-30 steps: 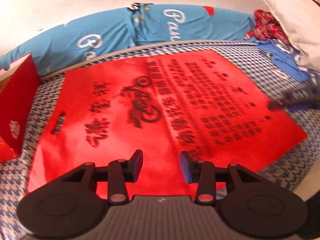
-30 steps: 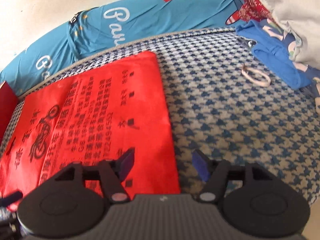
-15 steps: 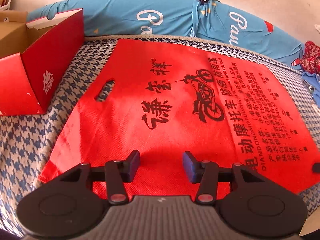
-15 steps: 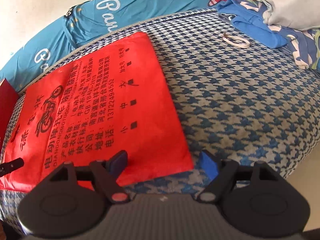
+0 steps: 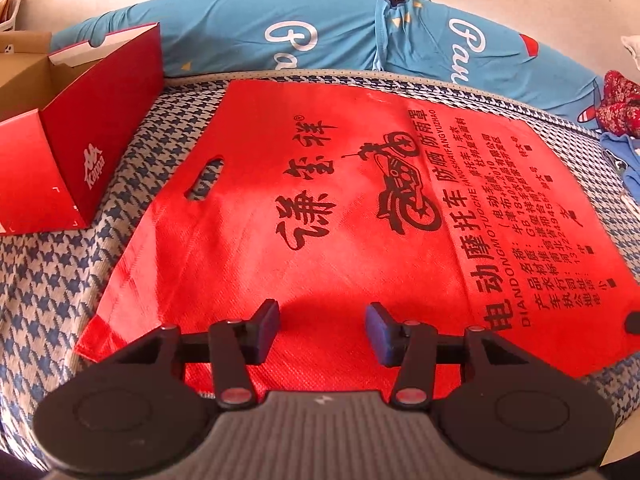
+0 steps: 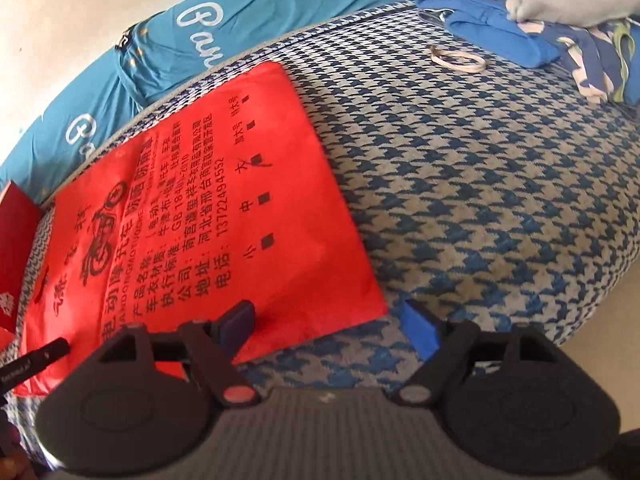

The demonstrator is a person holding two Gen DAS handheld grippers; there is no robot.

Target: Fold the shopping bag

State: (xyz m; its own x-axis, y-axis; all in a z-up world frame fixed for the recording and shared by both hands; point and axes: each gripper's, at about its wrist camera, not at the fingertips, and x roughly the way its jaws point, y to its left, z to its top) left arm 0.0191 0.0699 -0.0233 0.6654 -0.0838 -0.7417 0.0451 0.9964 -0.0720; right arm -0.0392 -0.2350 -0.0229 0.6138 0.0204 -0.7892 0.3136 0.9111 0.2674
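Both views shifted versus a second ago: swung round and dropped toward the near edge of the bag (image 5: 320,216), then settled.

Left gripper (image 5: 323,325) now over the near edge toward the handle end, cut-out handle (image 5: 205,179) ahead-left. Jaws part-spread, a bit wider than a second back, nothing pinched; red fabric below the gap, contact unclear.

Right gripper (image 6: 330,322) now astride the near right corner of the bag (image 6: 224,200): one finger over red fabric, the other over the checked bedcover (image 6: 480,200). Jaws wide, wider than a second ago, empty.

Bag flat, unfolded, print up, on the bedcover; red box (image 5: 76,160) left of it, blue pillow (image 5: 280,36) behind.

Reads as pre-grasp staging on the near edge. No fold started. Next likely: pinch both ends, carry edge to the far side.
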